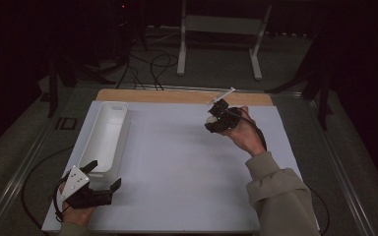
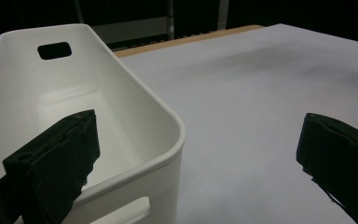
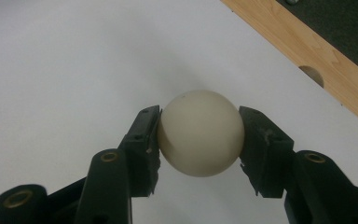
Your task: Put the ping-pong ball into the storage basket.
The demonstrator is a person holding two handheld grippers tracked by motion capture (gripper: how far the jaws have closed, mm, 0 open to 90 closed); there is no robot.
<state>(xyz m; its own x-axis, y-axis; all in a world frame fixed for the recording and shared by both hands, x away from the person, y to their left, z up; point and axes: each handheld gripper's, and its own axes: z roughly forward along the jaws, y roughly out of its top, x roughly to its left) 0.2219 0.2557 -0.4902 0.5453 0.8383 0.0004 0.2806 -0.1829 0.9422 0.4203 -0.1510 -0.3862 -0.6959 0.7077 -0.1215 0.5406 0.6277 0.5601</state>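
Nearest me, my left gripper [image 1: 103,177] sits at the mat's [image 1: 177,167] near left corner, jaws spread wide with nothing between them, one jaw over the near end of the white bin [image 1: 109,129]. The bin runs along the mat's left edge; I see nothing in it in the left gripper view. The middle of the mat is bare, open room between the hands. Farther off to the right, my right gripper [image 1: 211,119] pinches the cream ball [image 3: 200,133] between both pads, near the wooden edge [image 3: 307,51] at the far side.
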